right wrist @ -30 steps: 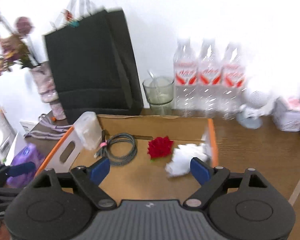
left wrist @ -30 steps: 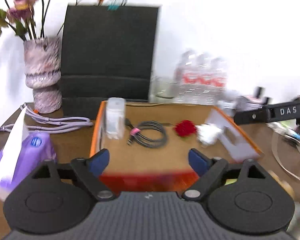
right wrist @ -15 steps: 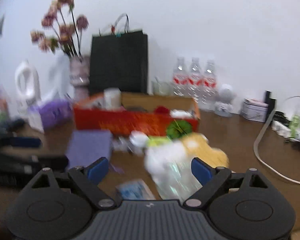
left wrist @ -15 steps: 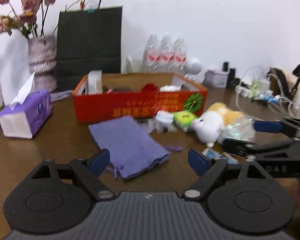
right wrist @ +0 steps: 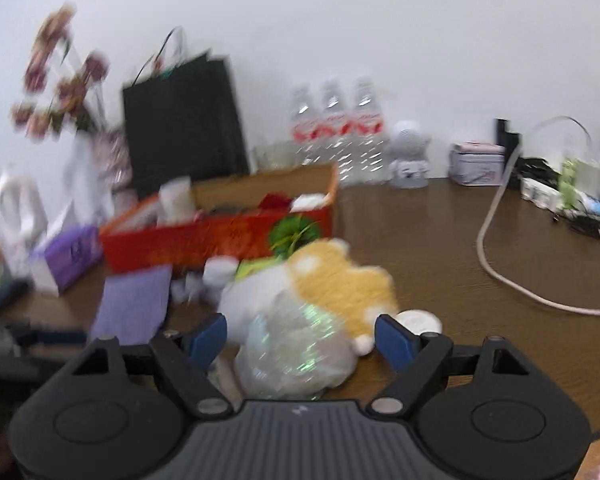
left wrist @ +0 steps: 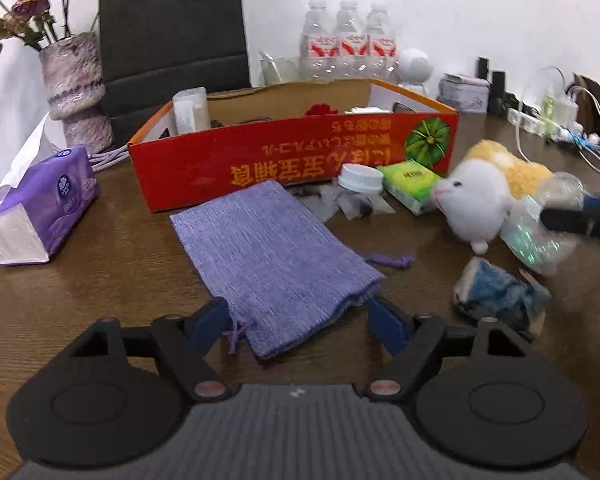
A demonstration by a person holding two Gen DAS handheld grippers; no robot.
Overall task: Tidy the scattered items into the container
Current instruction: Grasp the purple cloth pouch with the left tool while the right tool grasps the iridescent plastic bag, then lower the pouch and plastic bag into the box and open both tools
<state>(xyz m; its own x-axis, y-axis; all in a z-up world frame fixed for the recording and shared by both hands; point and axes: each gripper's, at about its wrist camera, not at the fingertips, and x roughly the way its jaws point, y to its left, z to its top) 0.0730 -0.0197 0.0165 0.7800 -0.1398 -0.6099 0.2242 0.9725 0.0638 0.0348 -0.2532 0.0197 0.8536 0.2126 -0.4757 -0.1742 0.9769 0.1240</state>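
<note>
The red cardboard box (left wrist: 292, 160) stands on the brown table and holds a white bottle, a cable, a red flower and white items. A purple cloth pouch (left wrist: 272, 256) lies in front of it, its near end between the fingers of my open left gripper (left wrist: 300, 326). A white cap (left wrist: 360, 178), a green packet (left wrist: 410, 184), a white-and-yellow plush toy (left wrist: 480, 200), a clear crinkled bag (left wrist: 548, 236) and a blue crumpled item (left wrist: 496, 292) lie to the right. My open right gripper (right wrist: 302, 338) straddles the clear bag (right wrist: 296, 352) beside the plush (right wrist: 340, 284).
A purple tissue pack (left wrist: 40, 204) sits at the left. A vase with flowers (left wrist: 76, 88), a black paper bag (left wrist: 172, 36) and water bottles (left wrist: 348, 48) stand behind the box. Cables and a power strip (left wrist: 556, 124) lie at the far right.
Both grippers have pulled back from above the box and dropped low in front of it. The left now sits at the pouch, the right at the clear bag.
</note>
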